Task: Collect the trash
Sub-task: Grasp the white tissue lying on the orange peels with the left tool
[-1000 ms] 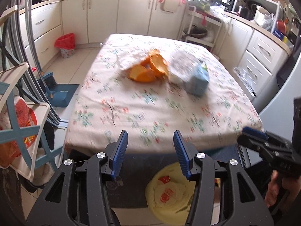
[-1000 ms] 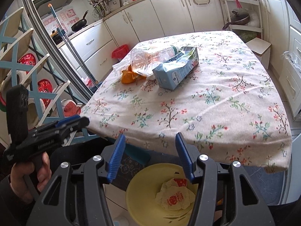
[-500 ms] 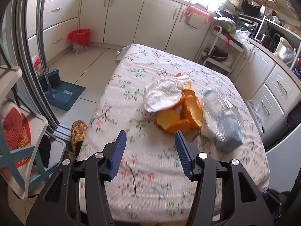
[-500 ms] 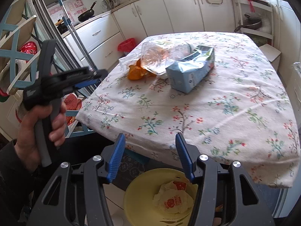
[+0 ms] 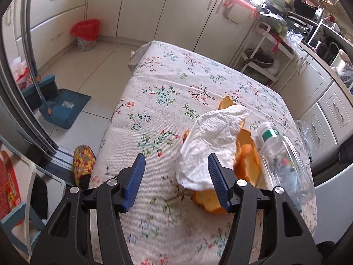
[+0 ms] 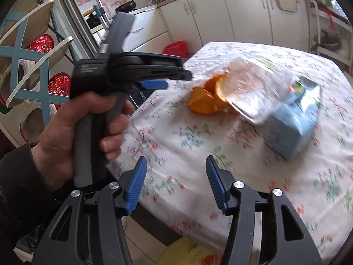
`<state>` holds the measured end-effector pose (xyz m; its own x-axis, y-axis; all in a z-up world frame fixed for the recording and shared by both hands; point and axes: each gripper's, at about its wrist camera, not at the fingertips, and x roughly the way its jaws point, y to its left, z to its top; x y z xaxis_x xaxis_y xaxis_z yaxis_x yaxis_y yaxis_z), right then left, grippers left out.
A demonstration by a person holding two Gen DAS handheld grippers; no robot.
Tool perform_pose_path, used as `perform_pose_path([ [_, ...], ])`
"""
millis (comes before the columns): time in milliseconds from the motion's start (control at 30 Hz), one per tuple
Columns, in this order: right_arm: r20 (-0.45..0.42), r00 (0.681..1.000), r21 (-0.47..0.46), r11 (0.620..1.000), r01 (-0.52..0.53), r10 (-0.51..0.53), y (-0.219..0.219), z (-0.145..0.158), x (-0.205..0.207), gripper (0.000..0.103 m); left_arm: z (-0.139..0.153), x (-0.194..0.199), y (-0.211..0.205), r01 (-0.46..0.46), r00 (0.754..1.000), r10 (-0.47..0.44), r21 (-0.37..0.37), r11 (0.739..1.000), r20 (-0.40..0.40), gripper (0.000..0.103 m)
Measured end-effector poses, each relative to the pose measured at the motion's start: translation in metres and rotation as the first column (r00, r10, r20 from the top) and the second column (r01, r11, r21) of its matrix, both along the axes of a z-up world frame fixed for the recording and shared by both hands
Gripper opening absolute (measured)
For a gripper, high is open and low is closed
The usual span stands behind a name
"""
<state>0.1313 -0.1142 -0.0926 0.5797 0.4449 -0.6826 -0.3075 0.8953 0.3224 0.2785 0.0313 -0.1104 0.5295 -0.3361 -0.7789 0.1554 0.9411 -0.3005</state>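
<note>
approach step, i judge: my left gripper (image 5: 175, 177) hangs over the near table (image 5: 158, 101), jaws opening, nothing between them; my right gripper (image 6: 175, 182) is half open and empty. just beyond lie the tissue (image 5: 211, 145), peels (image 5: 247, 161) and bottle (image 5: 284, 161). next i must straddle the tissue. the carton (image 6: 291, 130) is blurred, the near bin (image 6: 187, 254) cut off.

On the flowered tablecloth table (image 5: 167, 101), a crumpled white paper napkin (image 5: 211, 150) lies on orange peel pieces (image 5: 247, 154). A clear plastic bottle (image 5: 284, 161) lies just right of them, with a light blue carton (image 6: 293, 130) behind.
</note>
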Motion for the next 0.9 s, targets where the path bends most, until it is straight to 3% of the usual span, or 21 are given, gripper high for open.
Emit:
perform_pose_path([
  [167,0.054,0.998,-0.037,0.999,-0.026,0.028,0.013,0.006,0.017,0.054,-0.008,0.020,-0.006,0.032,0.999,-0.032,-0.020,0.999,-0.028,0.054],
  [233,0.077,0.996,-0.059,0.998,-0.037,0.041,0.017,0.009,0.022,0.054,-0.009,0.024,-0.008,0.064,0.997,-0.065,-0.040,0.997,-0.035,0.034],
  [267,0.086,0.995,-0.070,0.997,-0.042,0.048,0.019,0.010,0.024,0.054,-0.012,0.028,-0.010,0.086,0.995,-0.089,-0.052,0.995,-0.051,0.016],
  [367,0.112,0.990,-0.106,0.992,-0.068,0.080,0.027,0.012,0.036,0.054,-0.010,0.032,-0.012,0.112,0.992,-0.115,-0.058,0.992,-0.046,0.005],
  [567,0.119,0.987,-0.157,0.983,-0.091,0.110,0.033,0.011,0.066,0.054,0.002,0.033,-0.003,0.121,0.992,-0.122,-0.060,0.991,-0.017,0.005],
  [800,0.047,0.992,-0.252,0.962,-0.104,0.120,0.030,-0.006,0.097,0.054,0.005,0.033,0.017,0.090,0.996,-0.091,-0.063,0.994,-0.012,0.005],
  [900,0.037,0.991,-0.277,0.954,-0.112,0.127,0.026,-0.010,0.097,0.045,0.002,0.032,0.022,0.080,0.997,-0.081,-0.063,0.995,-0.016,0.005],
])
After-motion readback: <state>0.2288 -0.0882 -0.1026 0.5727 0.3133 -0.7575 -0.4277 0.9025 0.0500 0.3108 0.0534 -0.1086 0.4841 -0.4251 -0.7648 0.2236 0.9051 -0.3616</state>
